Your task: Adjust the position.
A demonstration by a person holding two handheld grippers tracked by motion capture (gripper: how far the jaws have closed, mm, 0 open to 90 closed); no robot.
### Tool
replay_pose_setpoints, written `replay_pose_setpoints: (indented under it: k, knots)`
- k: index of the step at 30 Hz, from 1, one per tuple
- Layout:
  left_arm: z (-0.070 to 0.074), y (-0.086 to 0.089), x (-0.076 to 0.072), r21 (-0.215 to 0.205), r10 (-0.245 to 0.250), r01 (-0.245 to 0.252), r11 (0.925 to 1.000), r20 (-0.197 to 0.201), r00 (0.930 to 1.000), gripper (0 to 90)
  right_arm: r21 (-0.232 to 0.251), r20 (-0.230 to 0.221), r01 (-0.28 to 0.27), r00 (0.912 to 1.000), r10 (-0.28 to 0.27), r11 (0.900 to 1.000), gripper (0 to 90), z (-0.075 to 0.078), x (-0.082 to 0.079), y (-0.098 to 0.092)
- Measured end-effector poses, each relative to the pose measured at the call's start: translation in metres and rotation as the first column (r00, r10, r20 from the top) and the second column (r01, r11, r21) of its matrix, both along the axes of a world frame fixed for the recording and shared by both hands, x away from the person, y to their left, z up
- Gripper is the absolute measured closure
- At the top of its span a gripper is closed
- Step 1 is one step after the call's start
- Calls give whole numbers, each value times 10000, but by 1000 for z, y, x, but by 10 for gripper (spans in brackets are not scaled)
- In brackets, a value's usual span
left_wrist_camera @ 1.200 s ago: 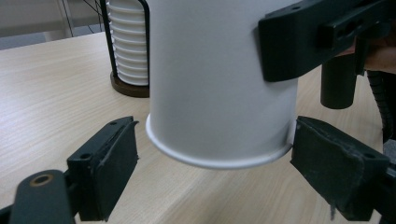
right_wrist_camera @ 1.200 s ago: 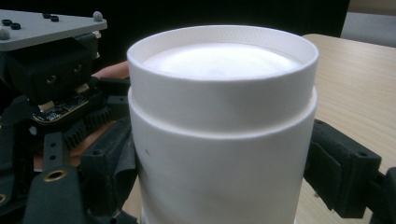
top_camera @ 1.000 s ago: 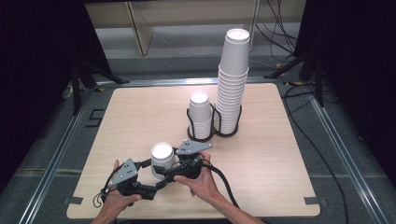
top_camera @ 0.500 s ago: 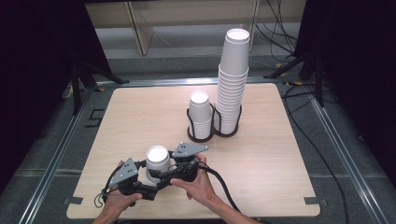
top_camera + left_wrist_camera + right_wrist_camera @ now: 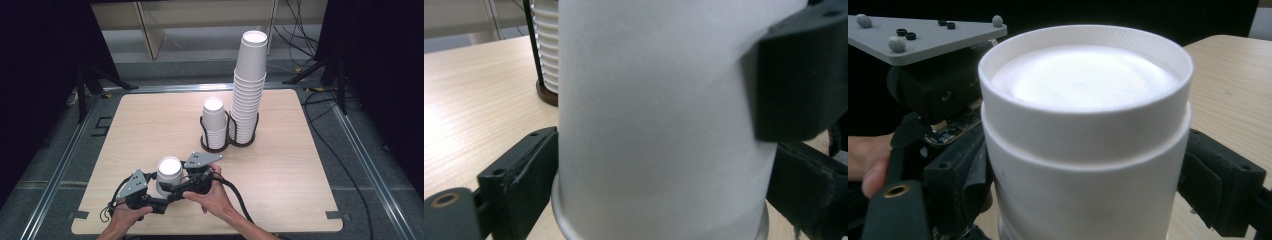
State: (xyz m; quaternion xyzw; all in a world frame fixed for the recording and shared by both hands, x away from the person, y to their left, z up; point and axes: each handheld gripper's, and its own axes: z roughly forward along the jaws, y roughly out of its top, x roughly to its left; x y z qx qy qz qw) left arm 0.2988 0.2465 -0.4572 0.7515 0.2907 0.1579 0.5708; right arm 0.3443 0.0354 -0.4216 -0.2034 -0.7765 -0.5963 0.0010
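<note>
White paper cups [image 5: 169, 175], nested and upside down, sit lower left of centre in the high view, long axis vertical, closed base up, between left gripper [image 5: 150, 196] and right gripper [image 5: 176, 186]. Holder [image 5: 227, 145] with two cup stacks stands well apart, upper centre.

Left gripper view: cups [image 5: 659, 120] upright in frame, rim at bottom; jaws just closed in, both against the wall.

Right gripper view: cups [image 5: 1088, 135] base up, two nested; jaws clamp both sides.
</note>
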Motion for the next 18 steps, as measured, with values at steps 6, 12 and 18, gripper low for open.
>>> replay_pose_setpoints:
  k: [6, 12, 18]
  knots:
    - [-1, -2, -1, 253, -279, 269, 9993, 372, 9989, 96, -601, 122, -174, 9998, 182, 9980, 152, 17, 1, -6]
    - [1, -4, -2, 1166, -568, 474, 9920, 789, 9953, 98, -1233, 282, -938, 9948, 980, 9879, 153, 28, 6, -12]
    - [-2, -6, -3, 1808, -891, 753, 9806, 695, 9936, 100, -2119, 511, -1309, 9882, 1447, 9685, 154, 34, 7, -15]
